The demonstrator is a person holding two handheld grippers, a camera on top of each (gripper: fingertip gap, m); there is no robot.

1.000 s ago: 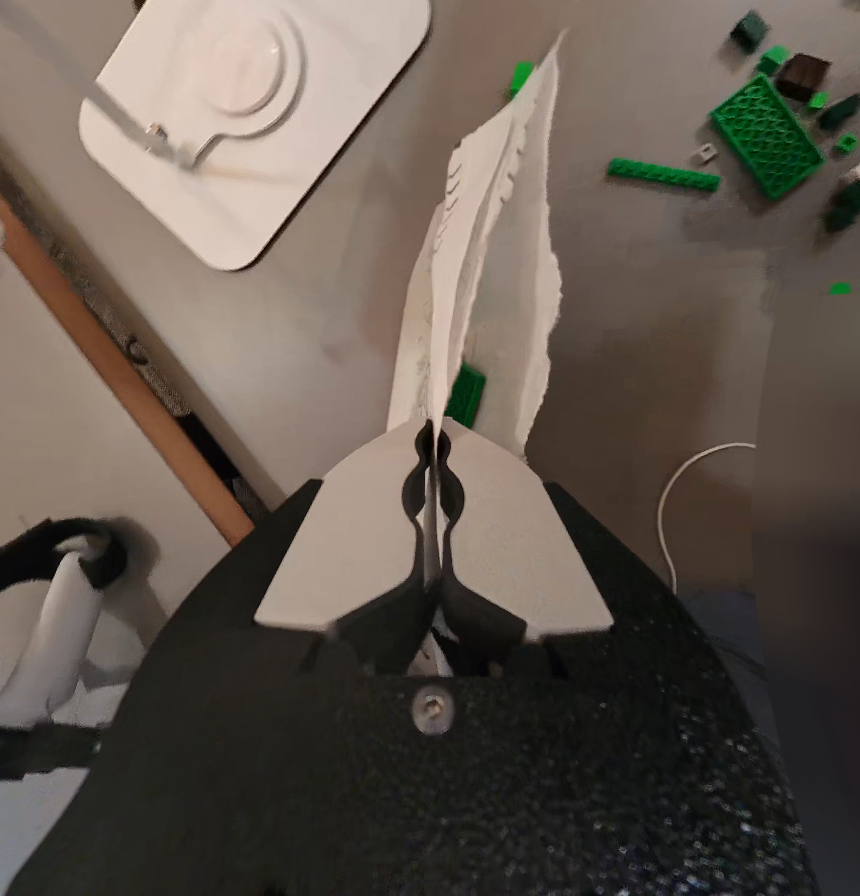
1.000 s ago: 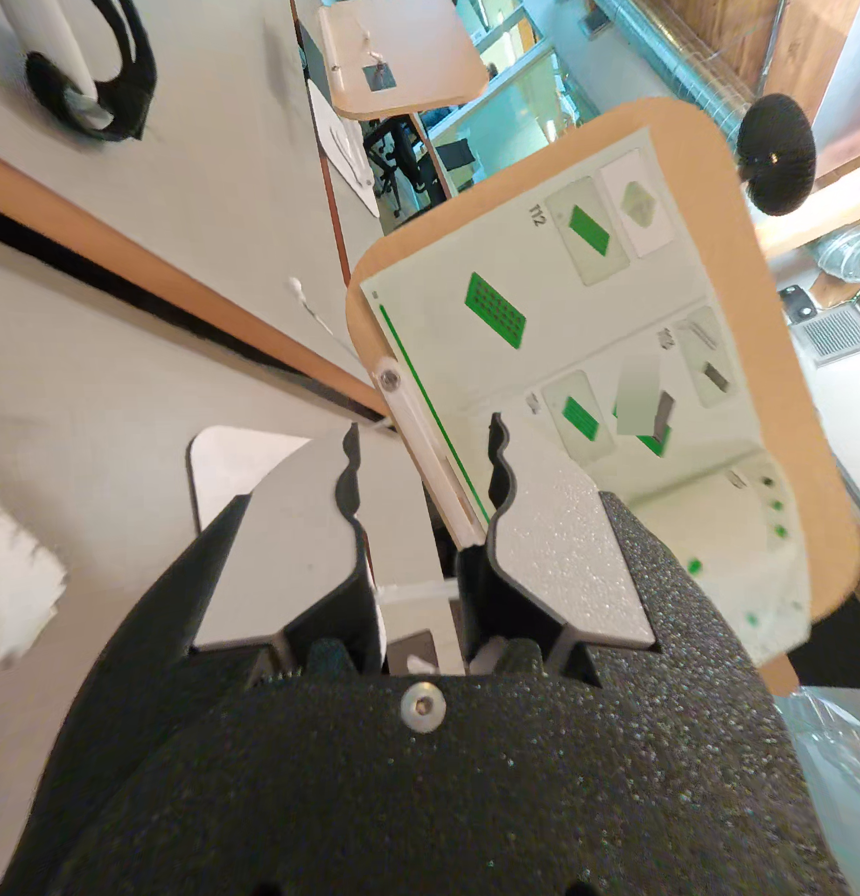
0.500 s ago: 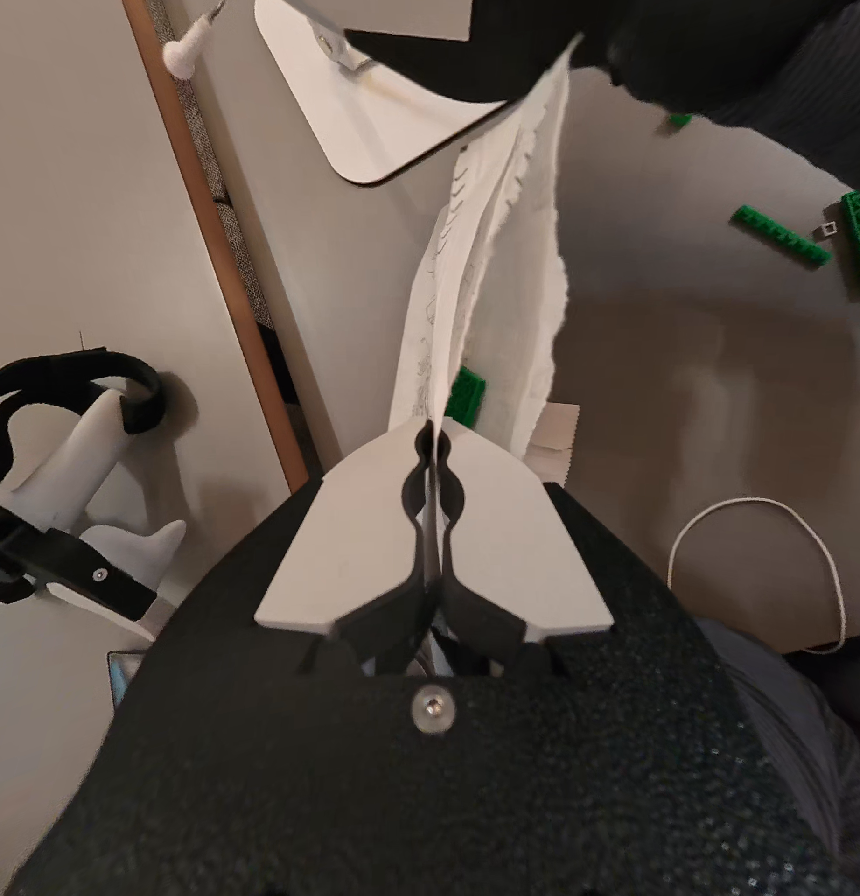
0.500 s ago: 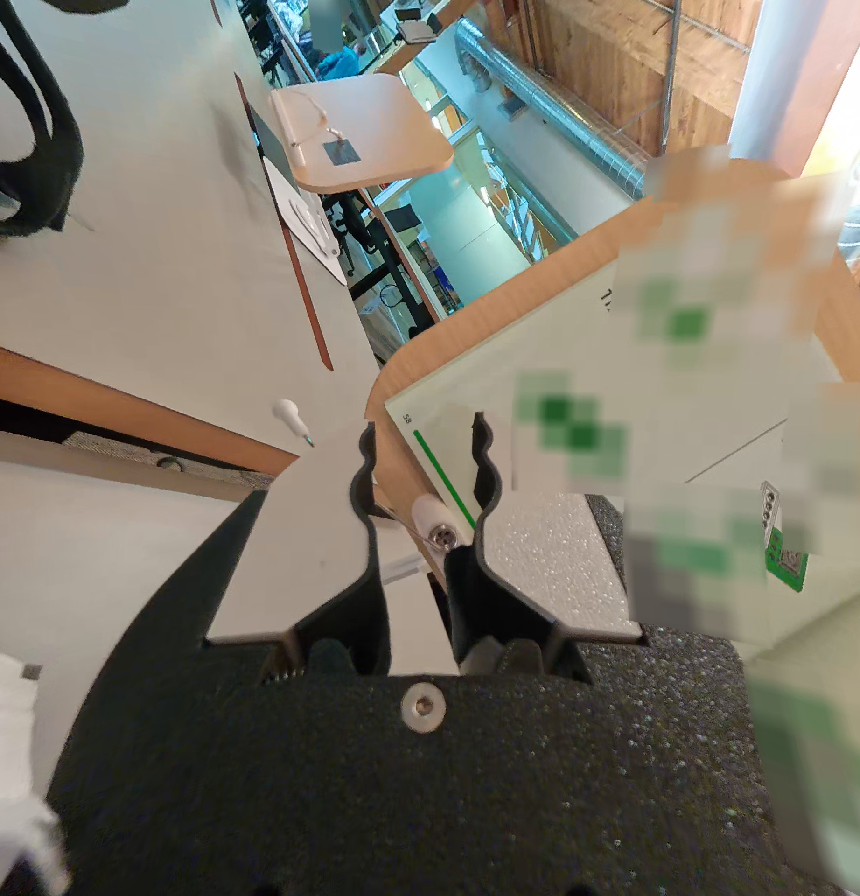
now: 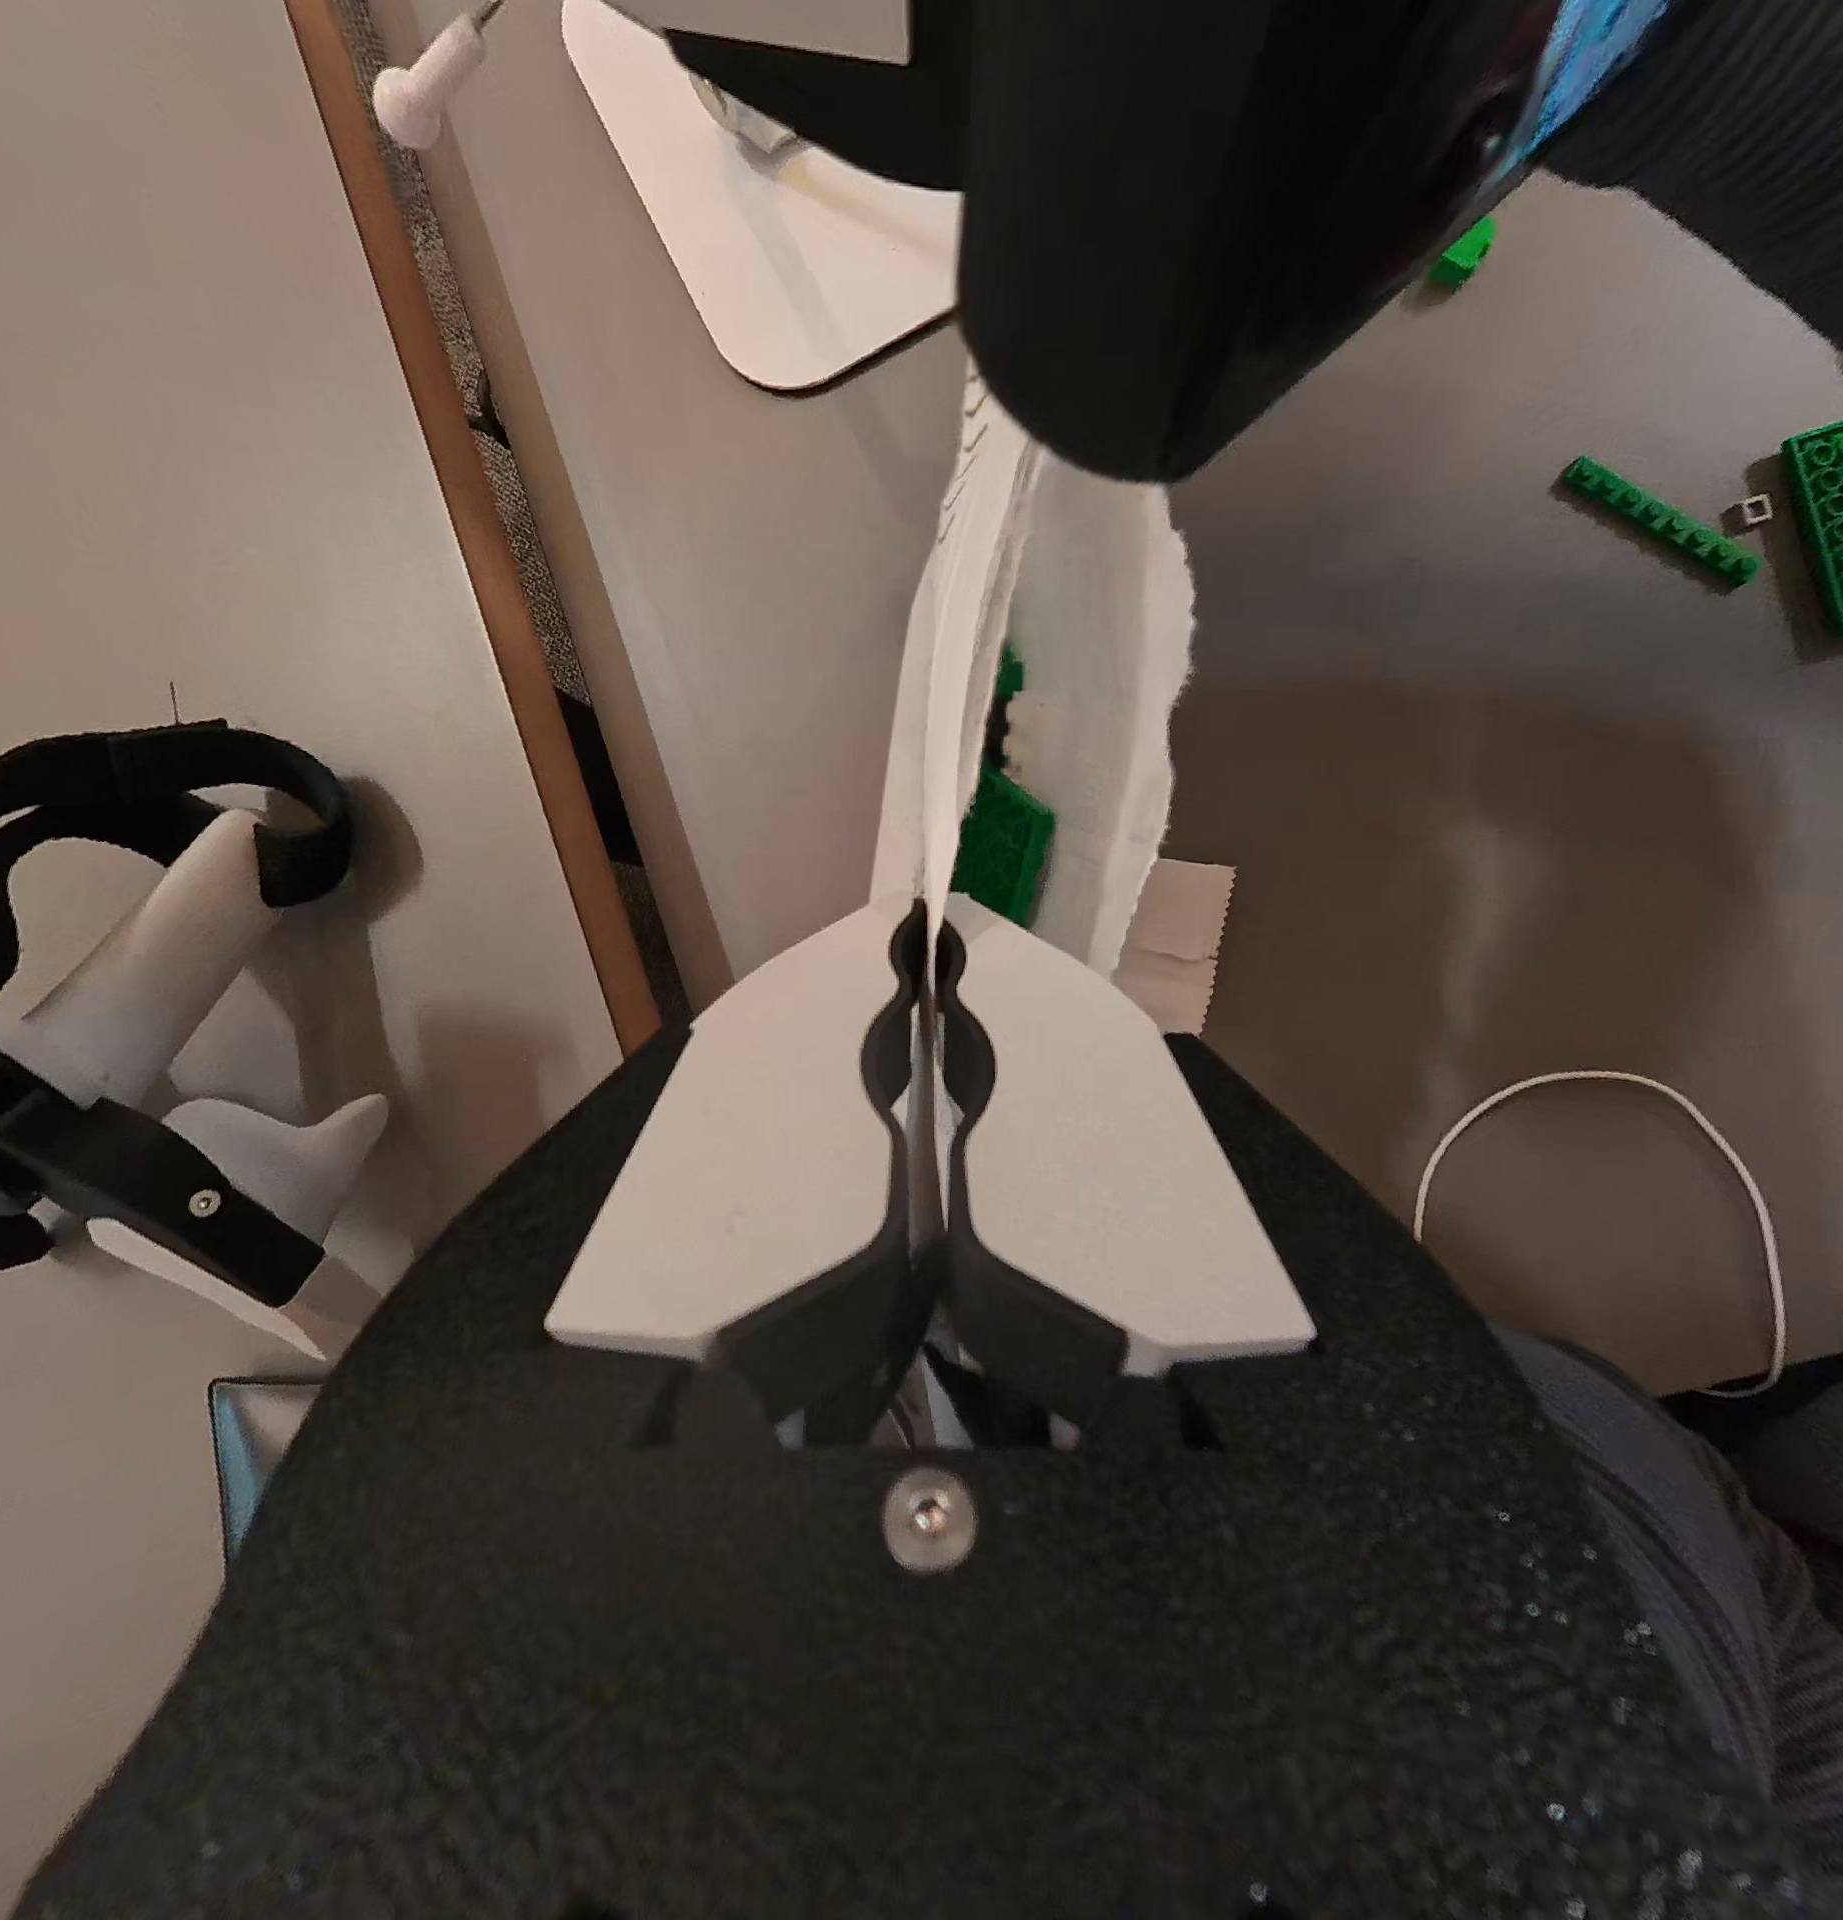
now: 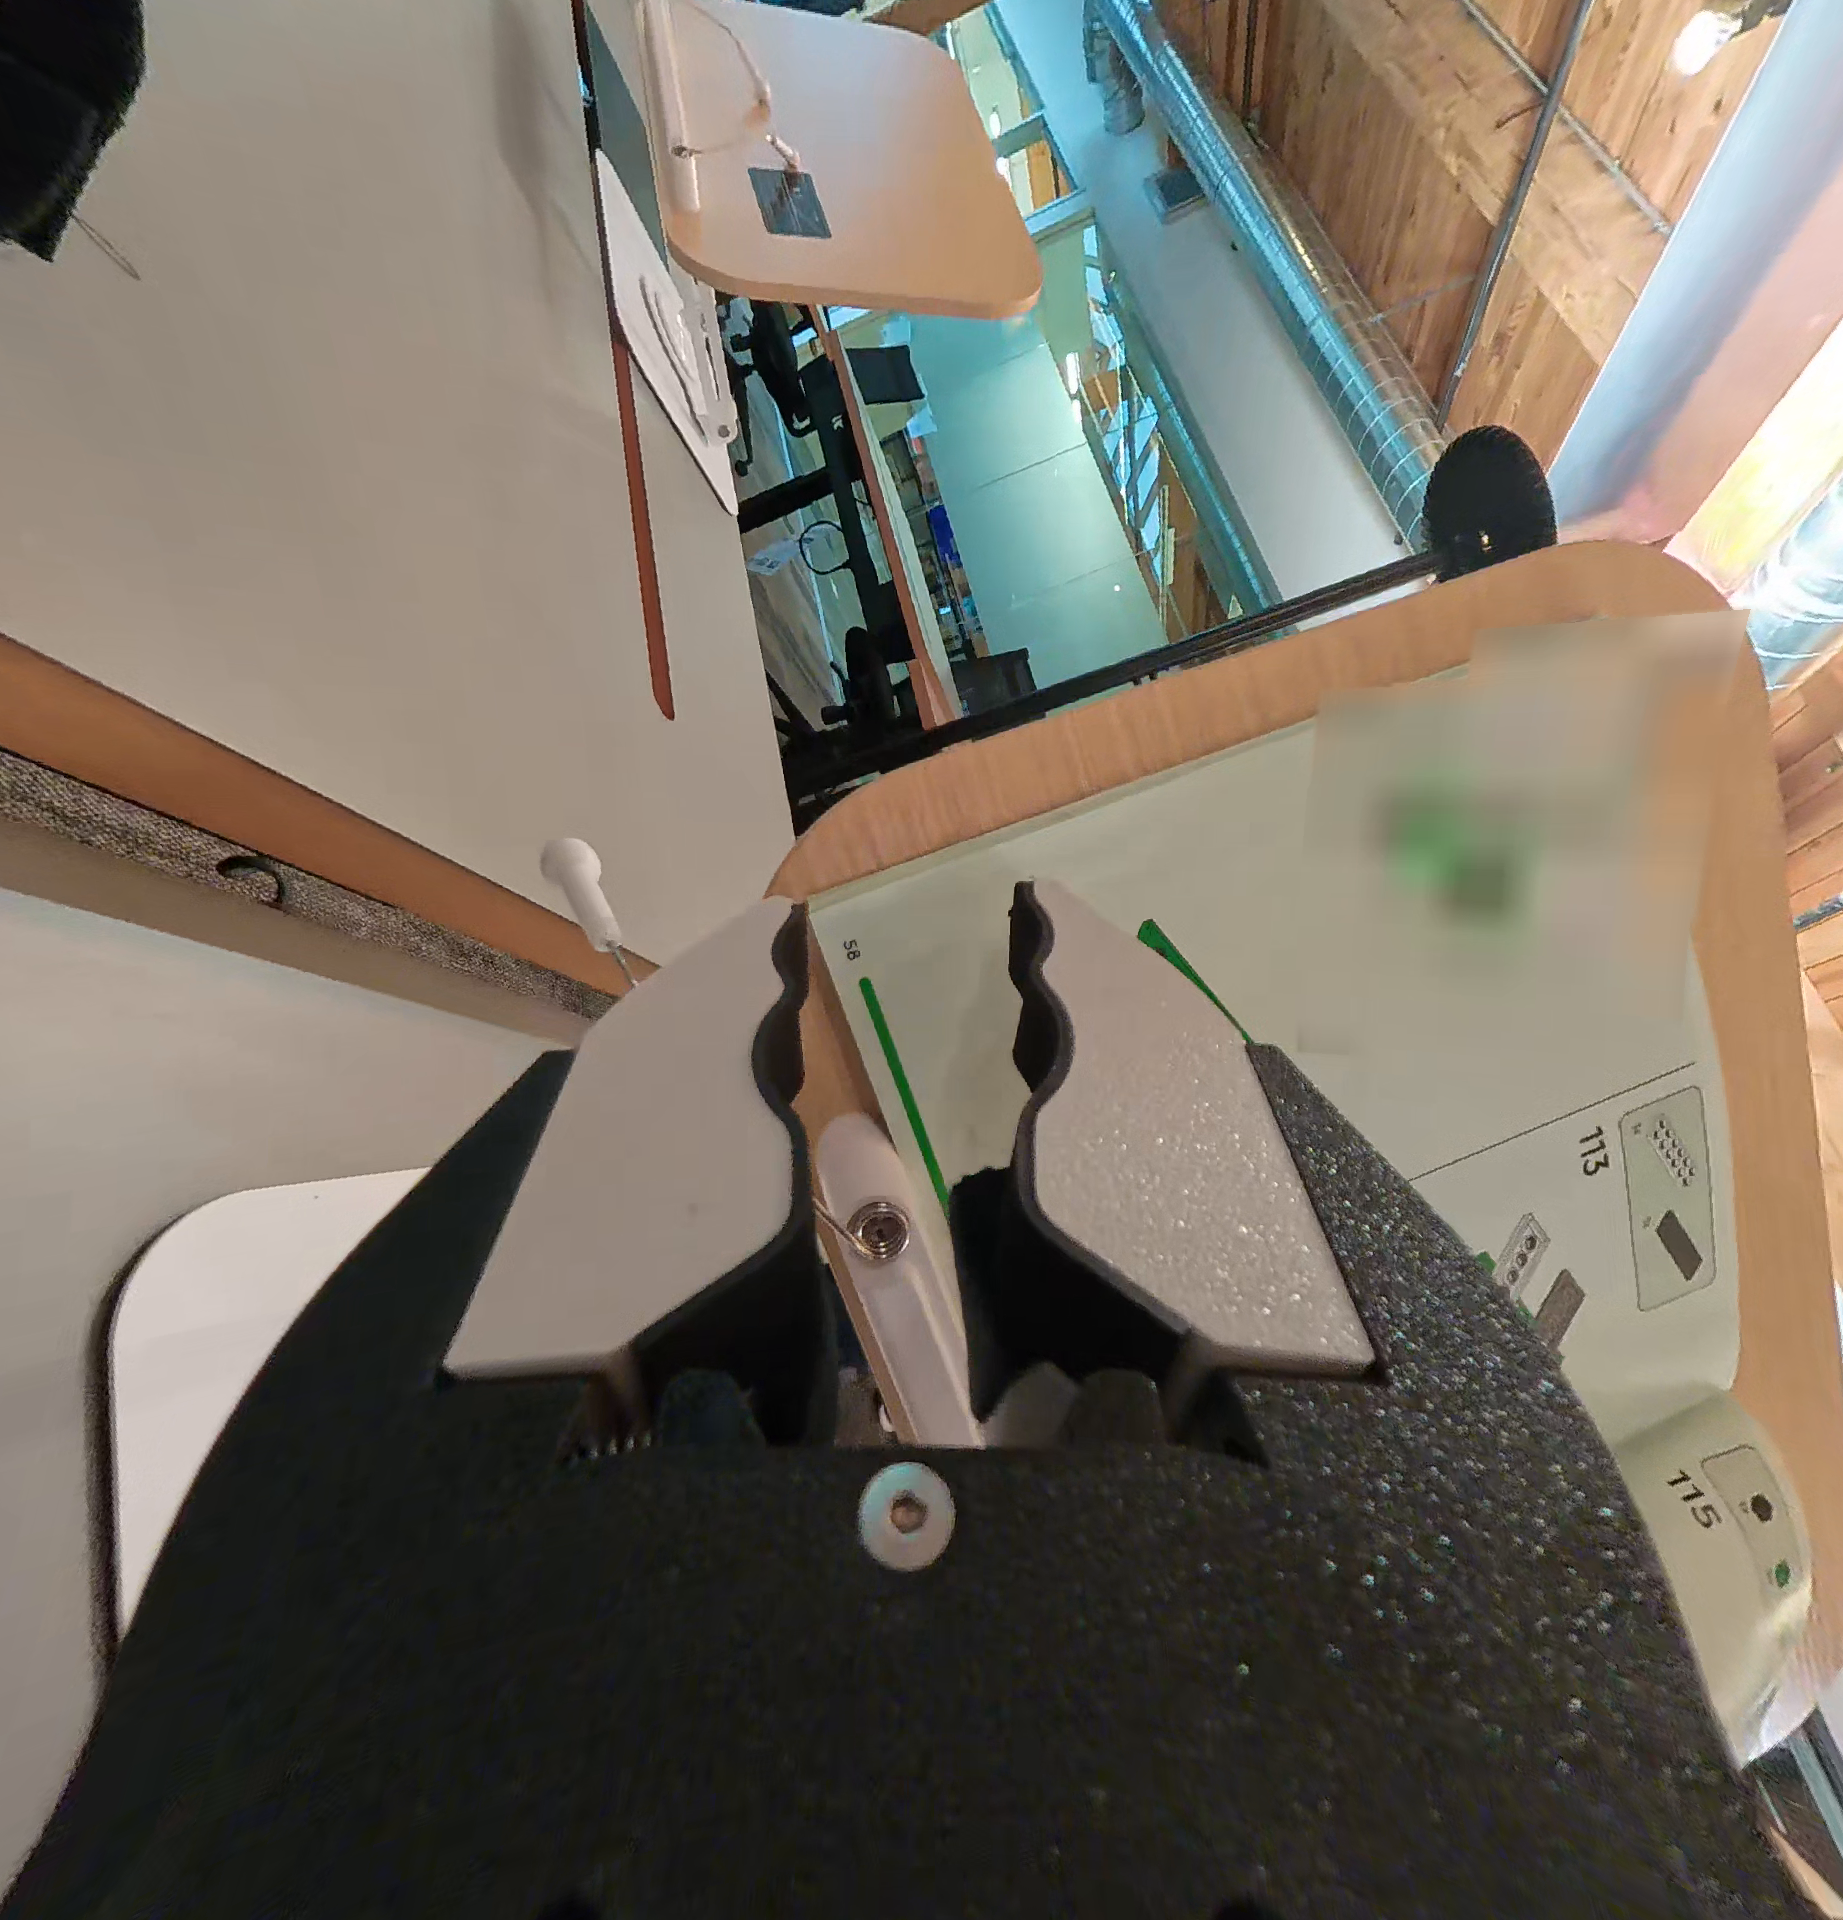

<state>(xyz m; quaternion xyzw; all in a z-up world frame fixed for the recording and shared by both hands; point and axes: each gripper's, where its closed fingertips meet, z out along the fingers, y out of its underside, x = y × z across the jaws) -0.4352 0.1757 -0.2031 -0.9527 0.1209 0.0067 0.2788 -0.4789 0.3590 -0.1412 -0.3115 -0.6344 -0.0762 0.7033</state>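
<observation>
White torn paper bag (image 5: 1010, 665), long axis running straight ahead, is pinched between the closed fingers of the left gripper (image 5: 932, 925) above the grey tabletop (image 5: 1468, 852), while the right gripper (image 6: 906, 914), fingers parted, straddles the wooden clipboard's (image 6: 1156, 707) white clip bar (image 6: 886, 1247).

We see the left claw (image 5: 929, 935) clamped on a torn white paper bag (image 5: 1042, 707), hanging tilted above the tabletop (image 5: 1468, 831). Our right claw (image 6: 906, 997) stands parted around the white clip bar (image 6: 896, 1288) of a wooden clipboard (image 6: 1104, 727) bearing an instruction sheet (image 6: 1208, 883).
</observation>
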